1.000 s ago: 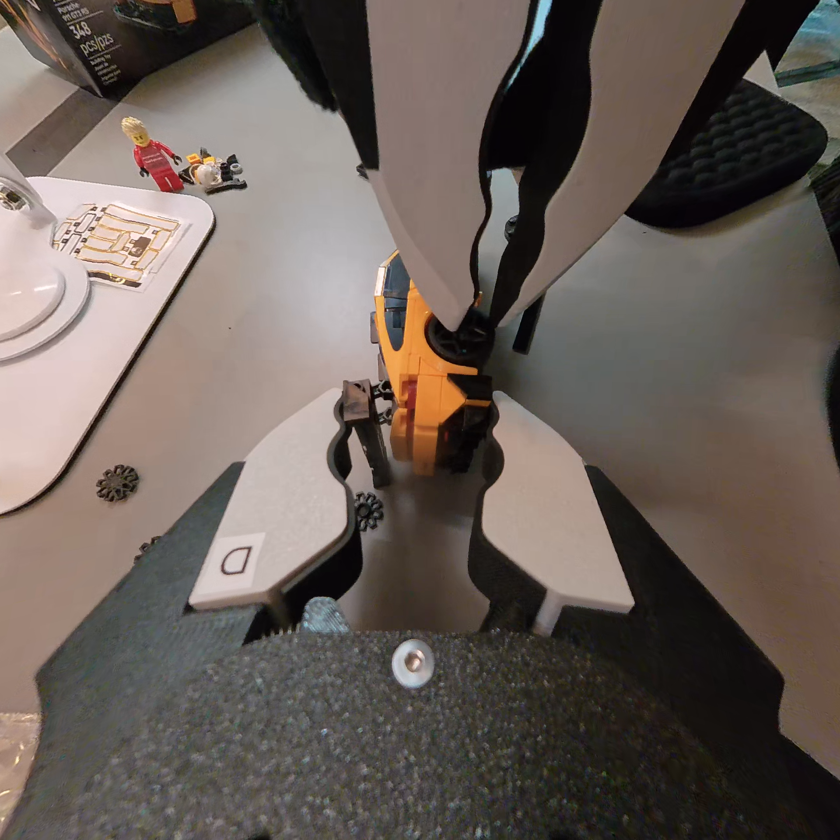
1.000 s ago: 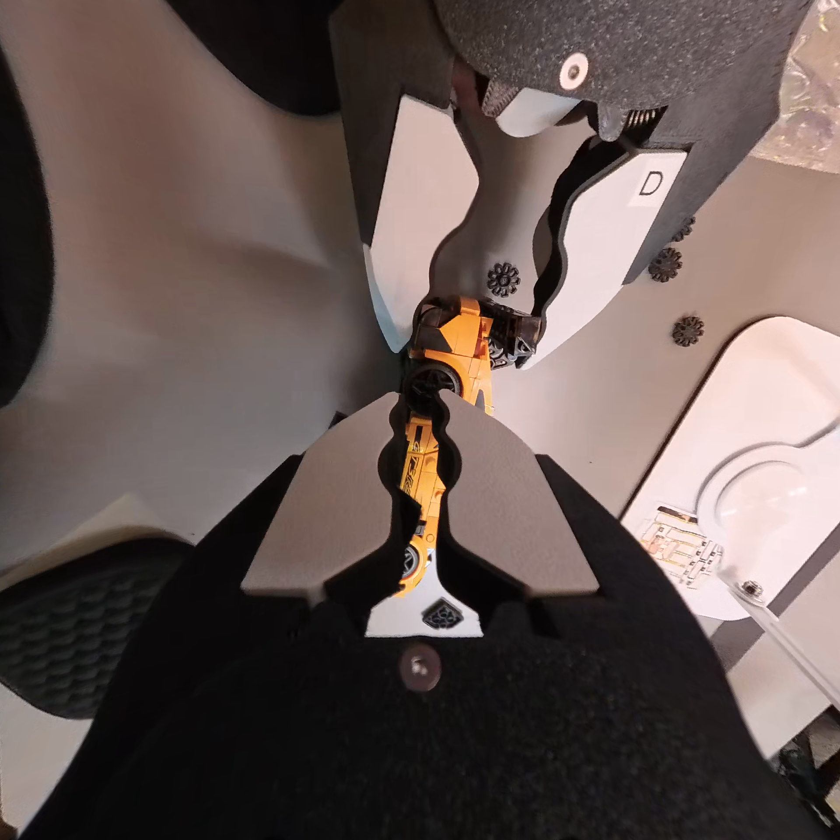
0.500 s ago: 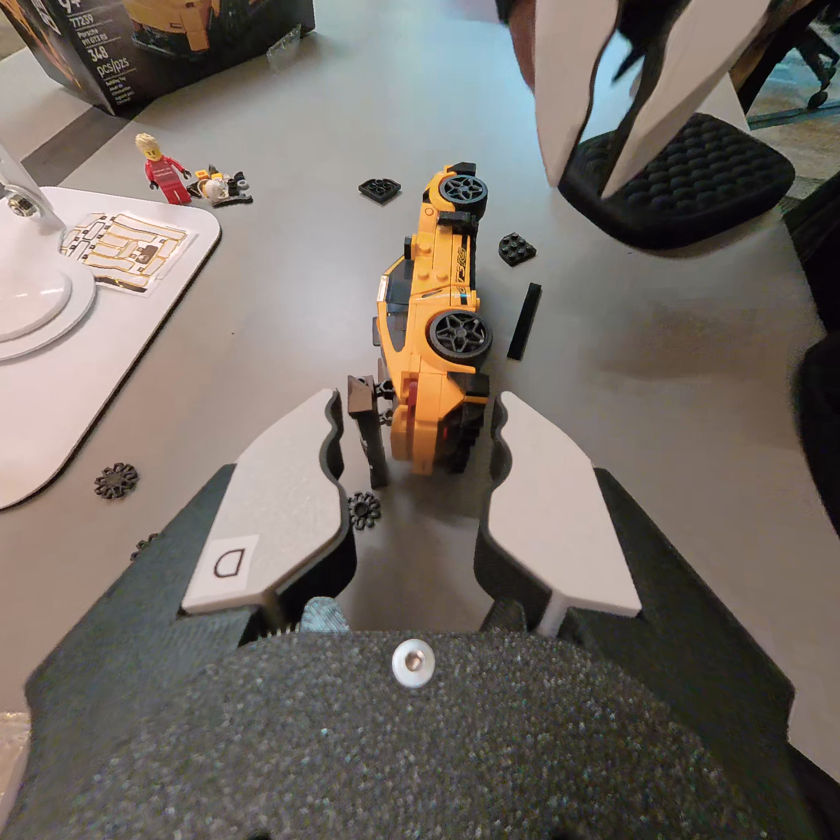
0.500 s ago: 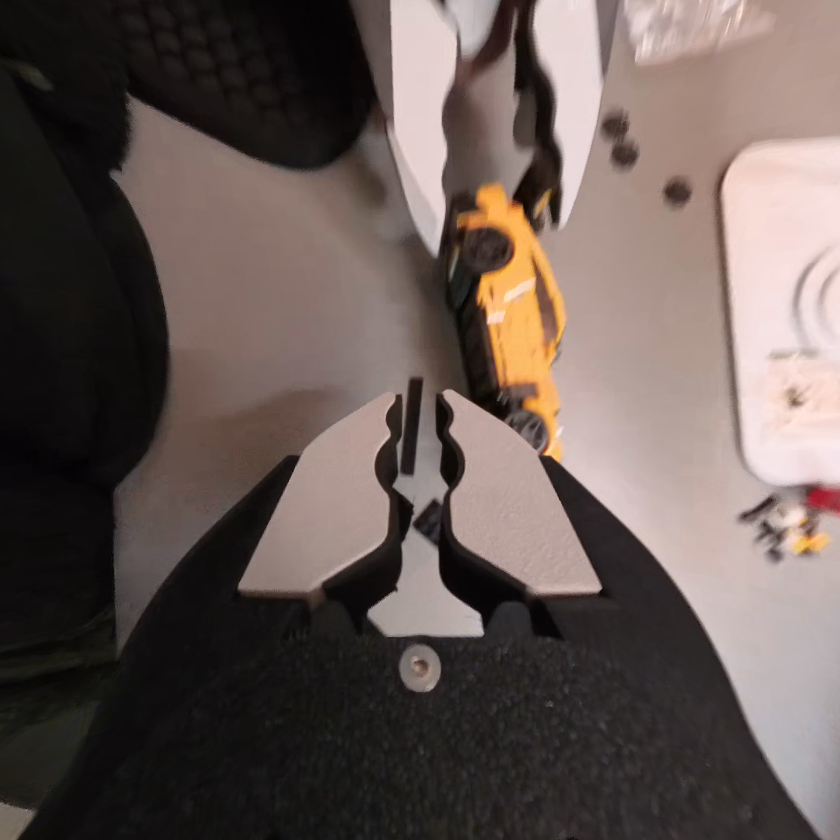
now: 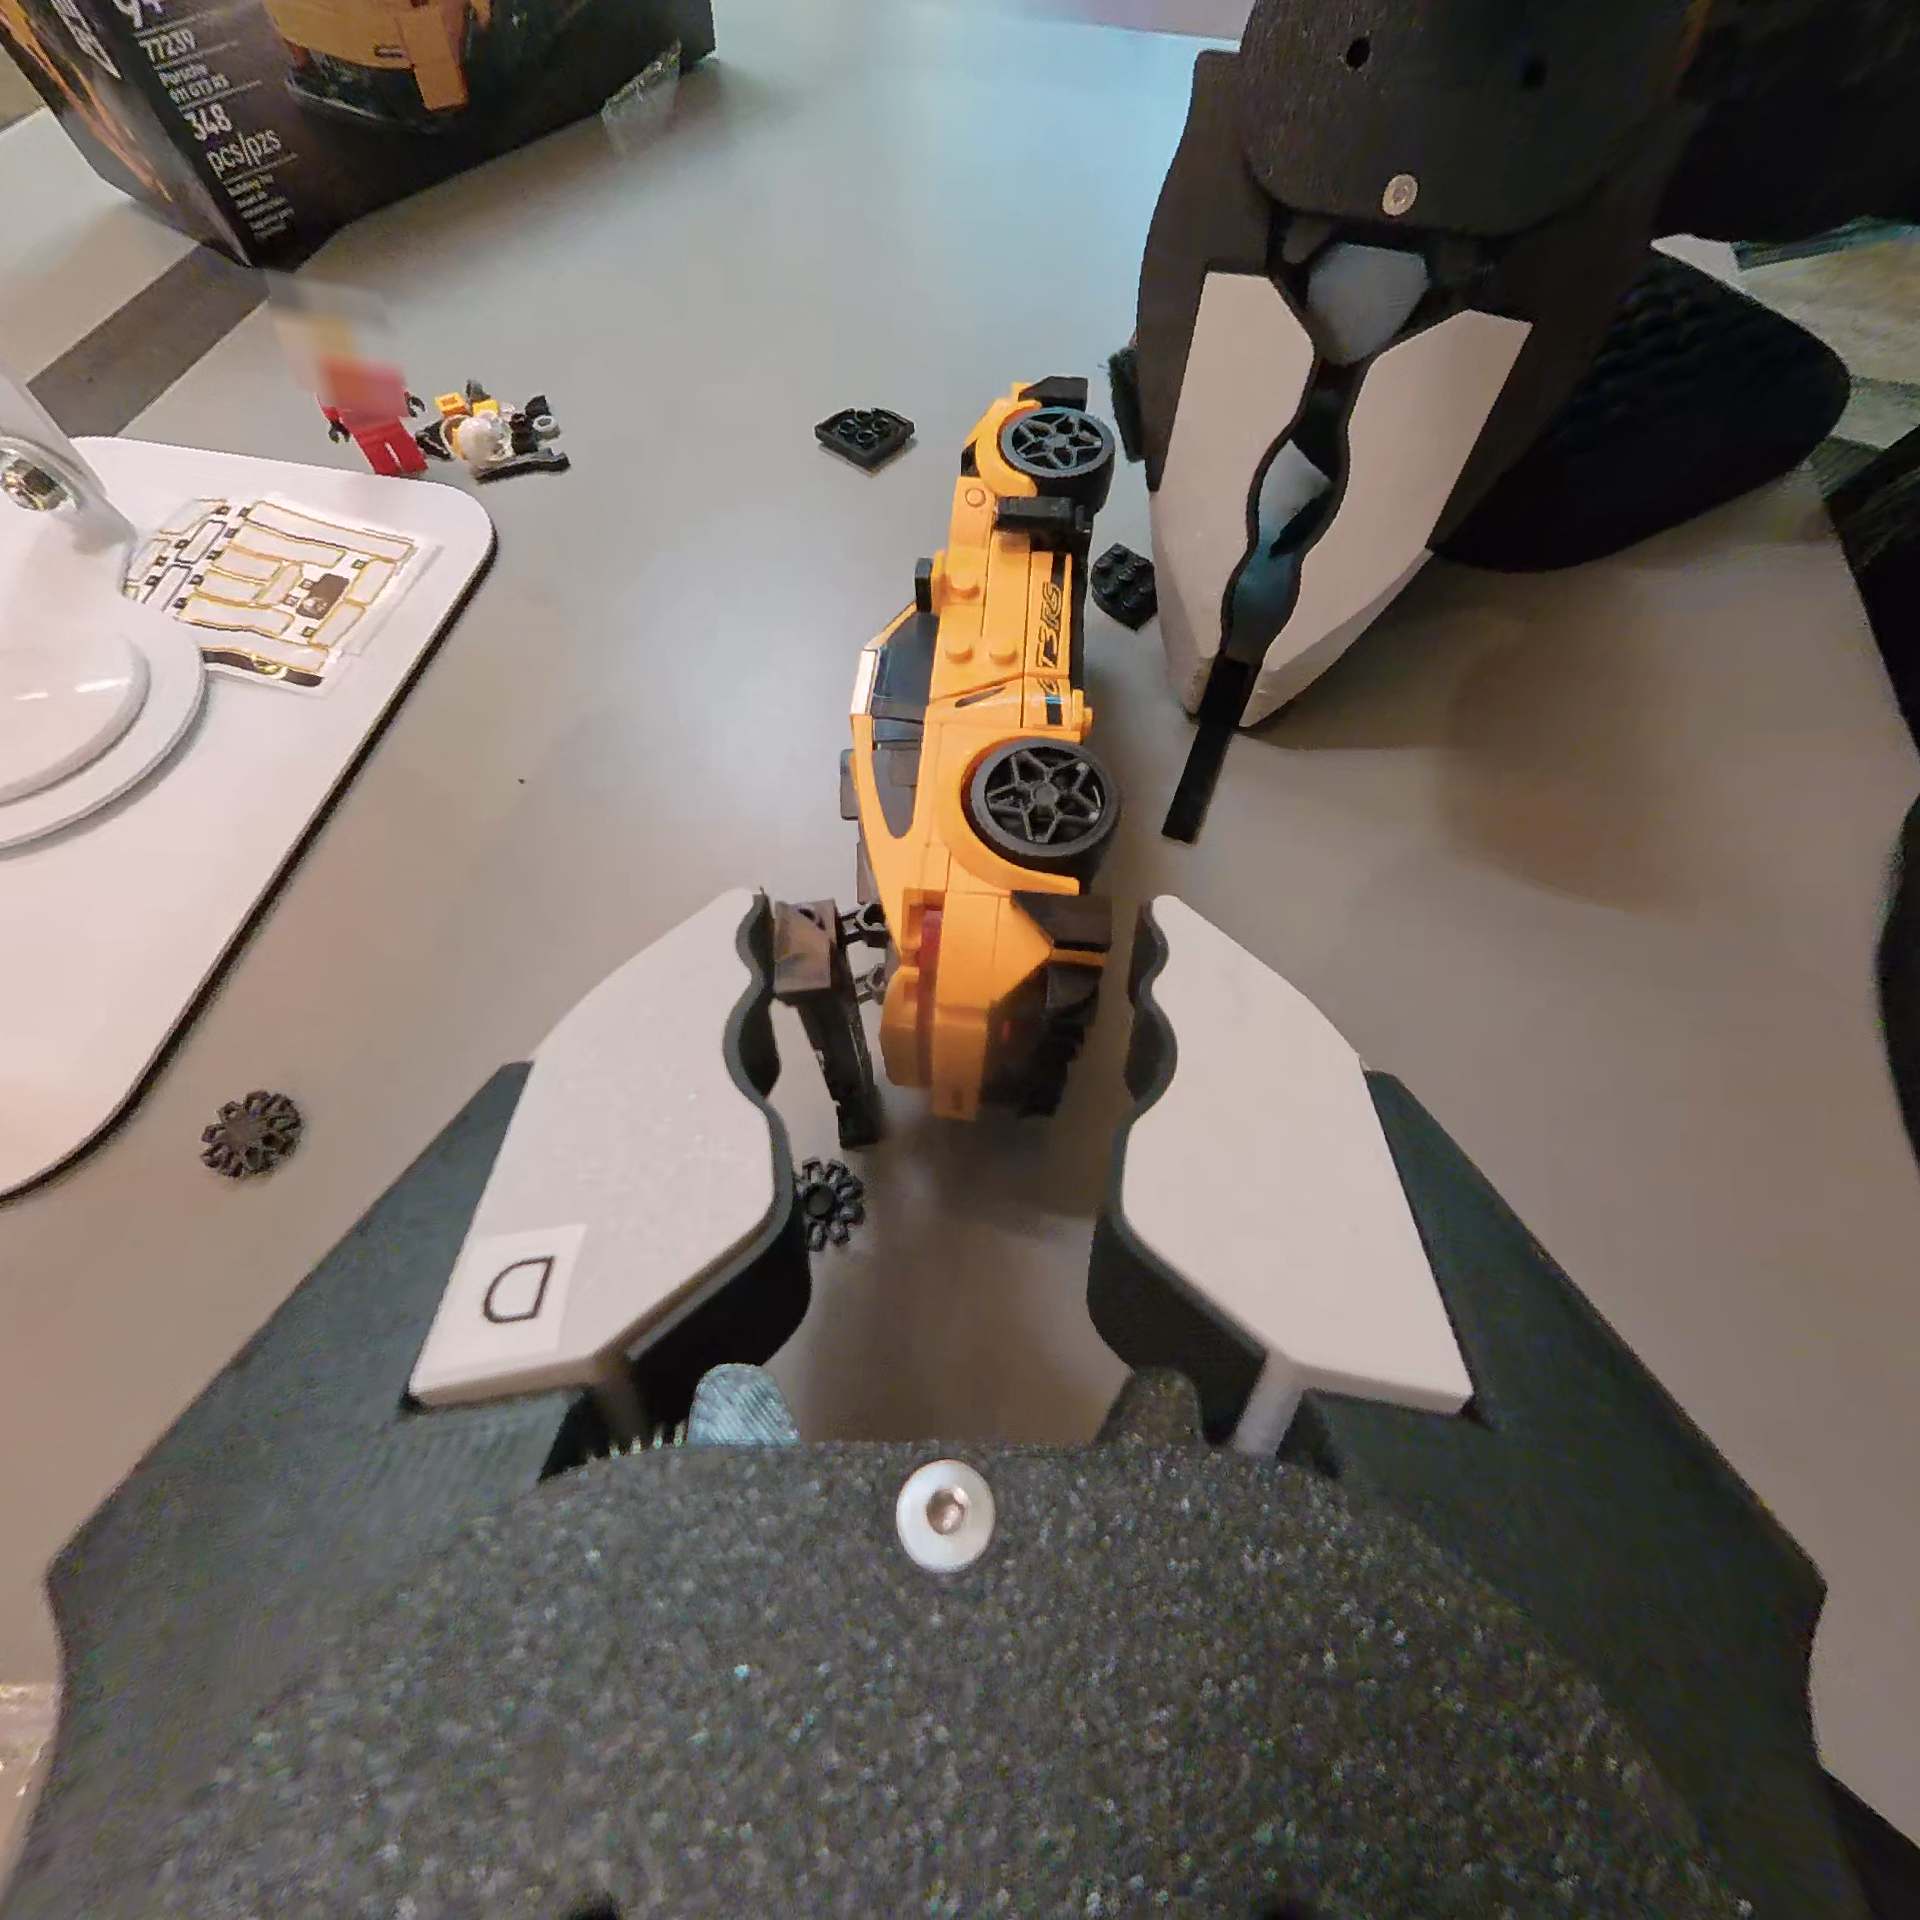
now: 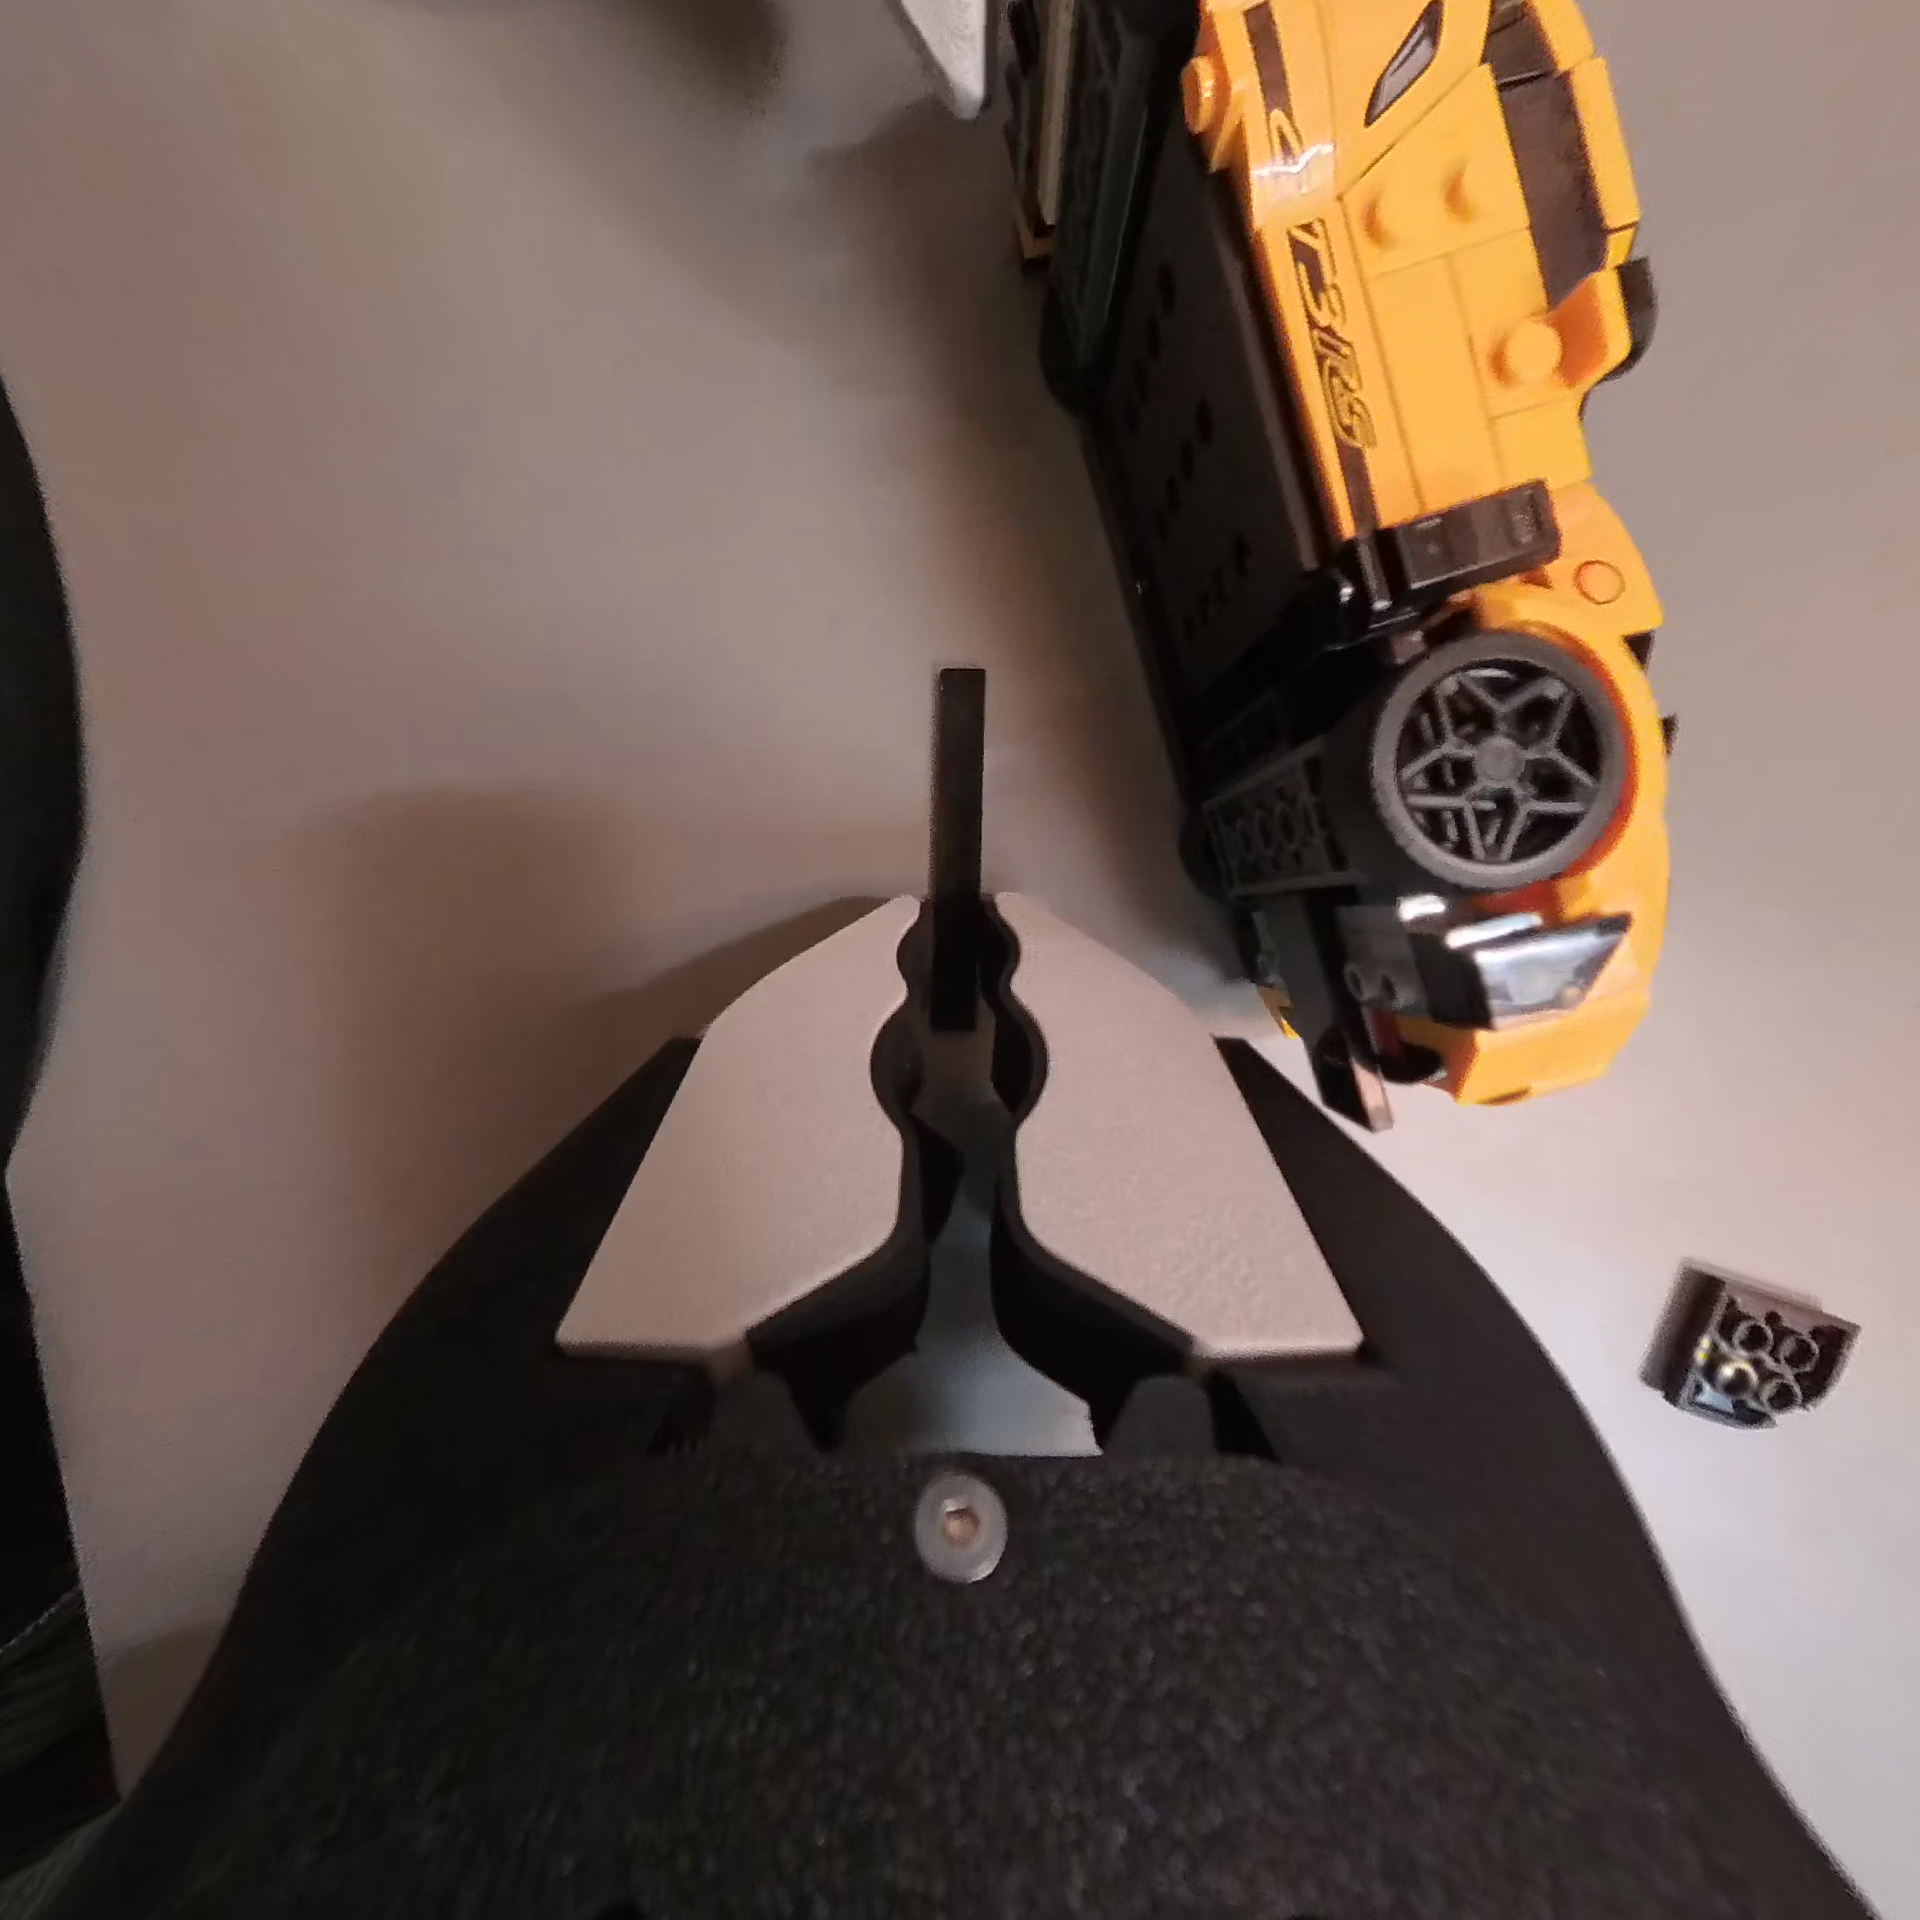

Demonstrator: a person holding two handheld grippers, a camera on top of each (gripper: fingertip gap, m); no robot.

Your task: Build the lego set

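Orange car [image 5: 977, 748] lies on its side on the table [image 5: 675, 675]. My left gripper [image 5: 940, 997] stands wide around its rear, not touching. Right gripper [image 6: 958, 940] is pinched narrow on a thin black strip [image 6: 958, 821] beside the car. Strip judged light, stiff, slick: grip flat faces mid-length. Car's wing looks fragile.

I seem to be working in an office or lab. The smooth grey surface [image 5: 665, 644] looks like a desk, and a black mesh office chair seat [image 5: 1683, 436] sits at its far edge. A white lamp base [image 5: 94, 717] stands on a white pad [image 5: 187, 914], with a toy set box [image 5: 343, 94] behind it.
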